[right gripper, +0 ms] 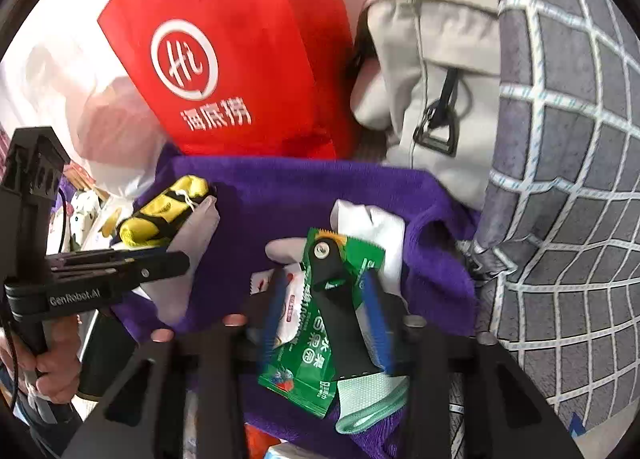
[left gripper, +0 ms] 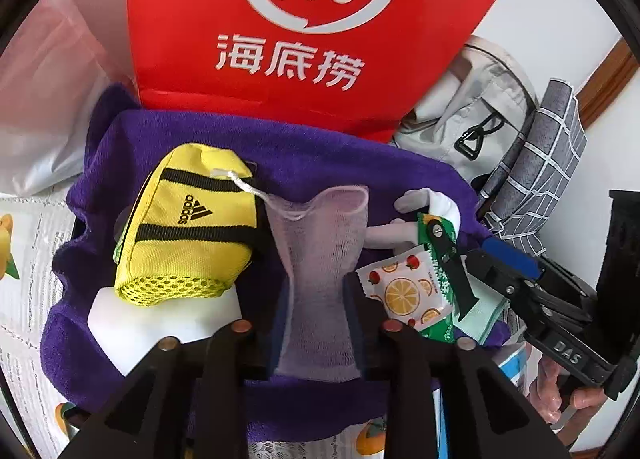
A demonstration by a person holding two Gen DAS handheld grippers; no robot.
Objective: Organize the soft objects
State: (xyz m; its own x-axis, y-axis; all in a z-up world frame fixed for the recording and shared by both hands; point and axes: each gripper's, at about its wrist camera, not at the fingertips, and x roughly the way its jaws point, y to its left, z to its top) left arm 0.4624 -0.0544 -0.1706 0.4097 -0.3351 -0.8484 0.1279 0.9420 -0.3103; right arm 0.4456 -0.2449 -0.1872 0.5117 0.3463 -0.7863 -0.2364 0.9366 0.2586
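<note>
Red bag (left gripper: 256, 19) top cut off by frame edge in both views. White block (left gripper: 132, 323) partly under yellow pouch (left gripper: 188, 227), lower corner behind left gripper (left gripper: 316, 327) fingers. Mesh pouch (left gripper: 320, 279) bottom end hidden between those fingers. Black clip (right gripper: 340, 299) covers the middle of green packet (right gripper: 308, 355). Blue pads (right gripper: 376, 323) blurred. Pale-green-edged cloth (right gripper: 368, 399) mostly hidden, maybe a sock. Clutter at left edge (right gripper: 84, 211) too small to tell
</note>
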